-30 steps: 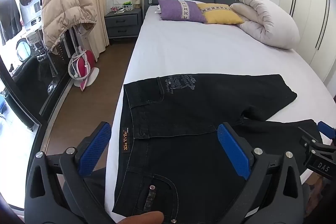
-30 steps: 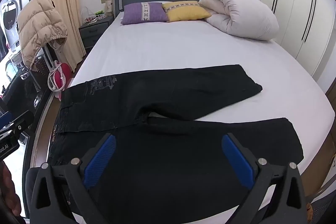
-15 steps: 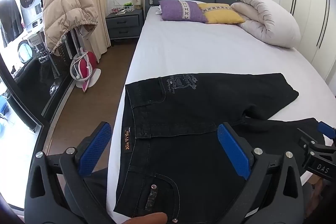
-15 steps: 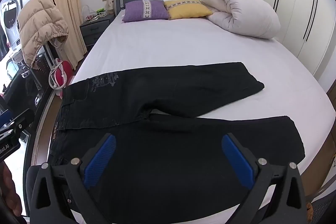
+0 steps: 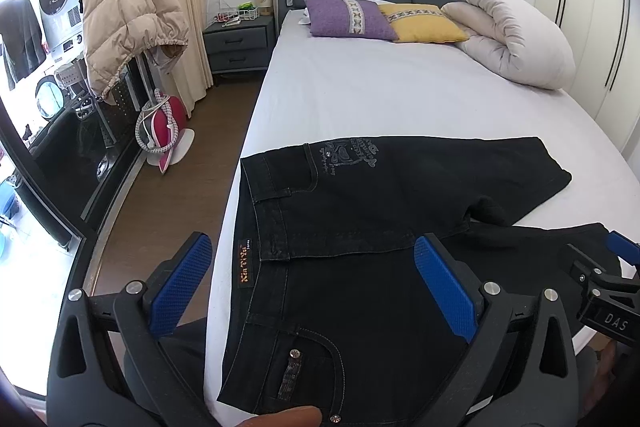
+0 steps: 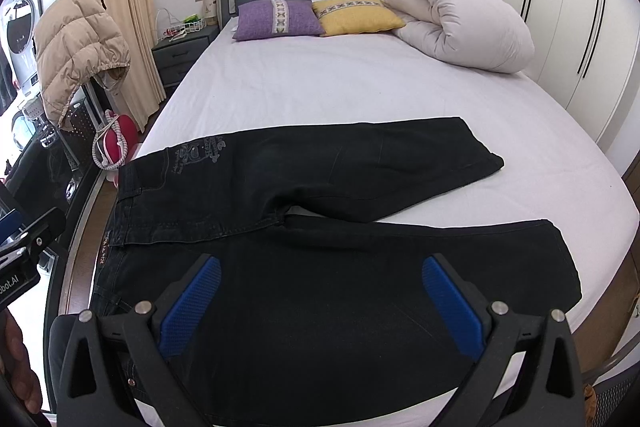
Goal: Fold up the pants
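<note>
Both tongs, left gripper (image 5: 310, 285) and right gripper (image 6: 320, 303), hang wide and empty, barely shifted from a second ago, over the black denim pants (image 6: 320, 211) lying unfolded across each frame's lower half on the white-sheeted bed (image 6: 360, 87), so folding hasn't begun

The left gripper (image 5: 312, 283) is held low and level, its two blue-padded fingers (image 5: 180, 287) spread wide with nothing between them. The right gripper (image 6: 320, 303) sits just beside it at the same height, jaws likewise wide apart and empty. A fingertip (image 5: 288, 417) of the holder's hand shows beneath the left one.
</note>
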Motion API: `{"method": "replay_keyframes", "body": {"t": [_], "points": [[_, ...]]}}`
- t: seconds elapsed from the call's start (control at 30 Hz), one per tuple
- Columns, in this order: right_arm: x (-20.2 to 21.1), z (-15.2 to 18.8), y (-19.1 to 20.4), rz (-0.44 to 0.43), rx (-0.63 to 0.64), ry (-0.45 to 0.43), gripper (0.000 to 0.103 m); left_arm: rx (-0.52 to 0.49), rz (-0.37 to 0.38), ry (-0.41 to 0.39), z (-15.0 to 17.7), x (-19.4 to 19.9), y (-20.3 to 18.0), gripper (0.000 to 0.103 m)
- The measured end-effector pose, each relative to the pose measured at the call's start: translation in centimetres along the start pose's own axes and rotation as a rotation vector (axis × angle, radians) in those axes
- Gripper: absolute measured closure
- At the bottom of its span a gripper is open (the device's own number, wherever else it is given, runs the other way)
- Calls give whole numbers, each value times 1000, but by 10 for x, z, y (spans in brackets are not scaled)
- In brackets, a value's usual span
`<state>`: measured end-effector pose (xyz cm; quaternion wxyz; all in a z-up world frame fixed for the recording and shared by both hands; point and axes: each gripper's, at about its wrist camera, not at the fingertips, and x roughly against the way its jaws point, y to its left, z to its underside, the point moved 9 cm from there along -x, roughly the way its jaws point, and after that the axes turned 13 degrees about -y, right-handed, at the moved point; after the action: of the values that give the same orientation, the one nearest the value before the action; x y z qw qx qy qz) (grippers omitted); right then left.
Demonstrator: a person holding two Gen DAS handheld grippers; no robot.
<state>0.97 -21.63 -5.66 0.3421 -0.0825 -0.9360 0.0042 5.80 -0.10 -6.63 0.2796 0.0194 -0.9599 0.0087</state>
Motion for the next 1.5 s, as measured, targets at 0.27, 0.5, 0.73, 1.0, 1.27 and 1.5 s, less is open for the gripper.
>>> {"method": "replay_keyframes", "body": {"t": [0.27,0.5,0.73,1.0,1.27,1.5], "points": [[0,0,0,-1,0,1,0,-2,-2,6,1,-1,1,0],[0,-1,0,-2,0,3,0,-3,-2,5,1,-2,1,0],[0,0,0,-2,0,2,0,-3,-3,5,2,-2,1,0],[-1,0,1,-3,0,4,0,-4,-3,6,2,-2,0,0],[-1,0,0,-3,-2,4,0,-5,-5,6,1,-2,0,0],[0,-1,0,-3,-3,5,0,-12,-9,3,2,-2,0,0]]}}
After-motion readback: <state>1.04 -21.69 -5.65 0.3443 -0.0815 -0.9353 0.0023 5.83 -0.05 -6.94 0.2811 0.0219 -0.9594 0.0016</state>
